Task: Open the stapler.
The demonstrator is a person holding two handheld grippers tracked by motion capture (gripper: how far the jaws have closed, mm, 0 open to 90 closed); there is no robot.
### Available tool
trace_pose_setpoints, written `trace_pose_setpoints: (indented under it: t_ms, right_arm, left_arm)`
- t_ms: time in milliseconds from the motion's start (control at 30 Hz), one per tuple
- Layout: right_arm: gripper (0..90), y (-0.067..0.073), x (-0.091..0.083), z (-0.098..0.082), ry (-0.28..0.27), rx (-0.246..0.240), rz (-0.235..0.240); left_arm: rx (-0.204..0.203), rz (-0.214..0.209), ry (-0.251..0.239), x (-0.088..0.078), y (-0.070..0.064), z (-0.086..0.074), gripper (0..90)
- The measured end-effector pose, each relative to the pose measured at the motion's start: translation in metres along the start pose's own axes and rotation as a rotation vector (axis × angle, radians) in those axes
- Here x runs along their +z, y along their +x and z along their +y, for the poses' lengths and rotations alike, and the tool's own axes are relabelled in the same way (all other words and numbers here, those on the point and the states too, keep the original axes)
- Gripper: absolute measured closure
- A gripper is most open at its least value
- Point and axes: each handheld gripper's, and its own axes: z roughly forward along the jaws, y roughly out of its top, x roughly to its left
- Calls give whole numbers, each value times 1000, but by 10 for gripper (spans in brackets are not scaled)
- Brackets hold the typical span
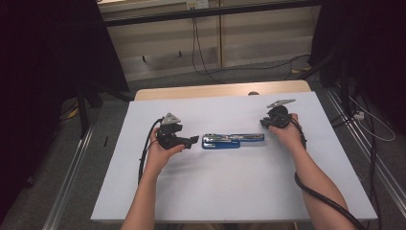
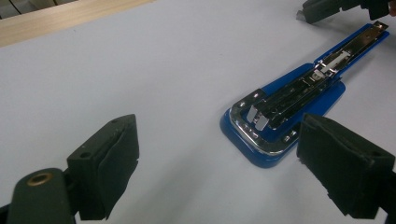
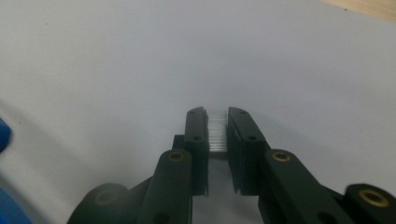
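Pinching staple strip in right gripper, just beyond far end of opened stapler lying lengthwise between hands; left gripper spreading wide, empty.

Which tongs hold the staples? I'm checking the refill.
The right tongs, shut on a silvery staple strip; the left tongs stand wide open by the stapler.

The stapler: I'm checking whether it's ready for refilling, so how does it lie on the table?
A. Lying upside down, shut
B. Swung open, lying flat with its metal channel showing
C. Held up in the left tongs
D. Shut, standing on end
B: the stapler lies flat on the table, its top arm swung out in line with the blue base, the metal channel facing up, and the open left tongs short of it.
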Motion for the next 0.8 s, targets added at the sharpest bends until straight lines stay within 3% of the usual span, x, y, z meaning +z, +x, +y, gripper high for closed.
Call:
trace_pose_setpoints:
  t_ms: [233,367,800]
  right_arm:
    - [776,0,-3,-6,-15,-8,-16]
    - [752,-1,-4,-8,-28,43,-6]
    - [798,1,-4,-11,-49,7,-21]
  left_arm:
    - [-14,-6,-11,-3,0,-1,129]
    - [-11,1,-7,-5,0,-2,129]
    - [-17,2,-4,-8,1,-4,126]
